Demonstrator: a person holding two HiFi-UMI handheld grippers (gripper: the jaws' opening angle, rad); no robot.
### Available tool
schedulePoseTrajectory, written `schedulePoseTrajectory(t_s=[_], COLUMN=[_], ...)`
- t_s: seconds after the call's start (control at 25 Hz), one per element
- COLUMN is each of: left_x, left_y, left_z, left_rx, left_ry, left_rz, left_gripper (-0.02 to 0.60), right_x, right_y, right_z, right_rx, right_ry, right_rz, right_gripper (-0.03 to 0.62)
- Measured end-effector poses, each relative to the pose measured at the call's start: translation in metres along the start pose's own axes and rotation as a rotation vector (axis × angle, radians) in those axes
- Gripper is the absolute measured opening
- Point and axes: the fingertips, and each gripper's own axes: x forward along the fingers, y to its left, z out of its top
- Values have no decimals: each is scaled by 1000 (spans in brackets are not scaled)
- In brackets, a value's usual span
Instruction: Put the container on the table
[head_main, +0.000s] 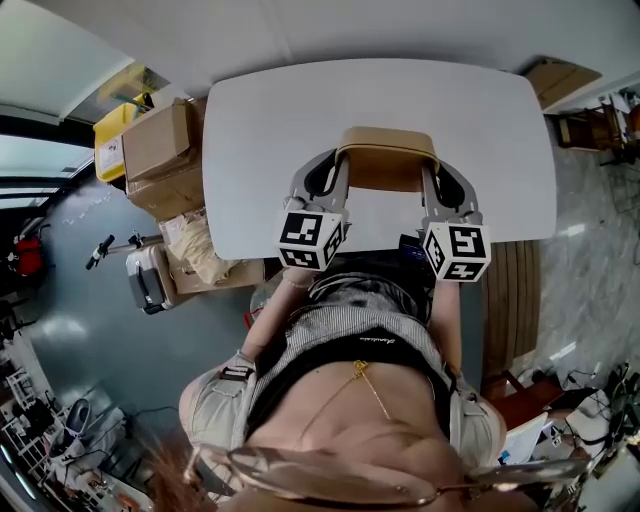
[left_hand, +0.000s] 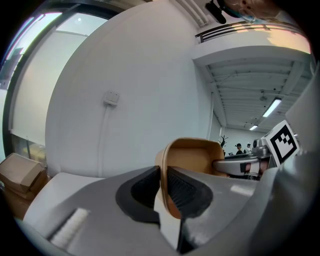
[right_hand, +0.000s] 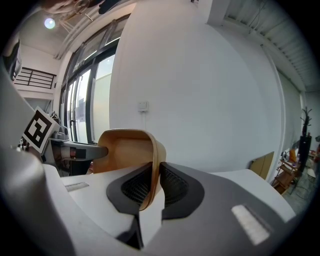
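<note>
The left claw (left_hand: 164, 186) pinches one side wall of the tan container (head_main: 388, 160) and the right claw (right_hand: 155, 184) the opposite wall, holding it over the white bench (head_main: 260, 130) near its nearer edge

The head view looks steeply down from above the table's (head_main: 300, 130) near edge. Each gripper view sits close behind its own jaws, facing a white wall (left_hand: 140, 100). All three views share the container (head_main: 388, 160).
</note>
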Motion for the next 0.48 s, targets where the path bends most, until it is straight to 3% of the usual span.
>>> schedulePoseTrajectory(t_s=[0.48], left_x=[31], left_y=[-42], left_z=[5], left_rx=[2], left_ry=[-8], left_rz=[72], left_gripper=[30], right_x=[-5], right_y=[-55], right_z=[6], right_rx=[-21], right_ry=[2], right_rz=[66], right_gripper=[67])
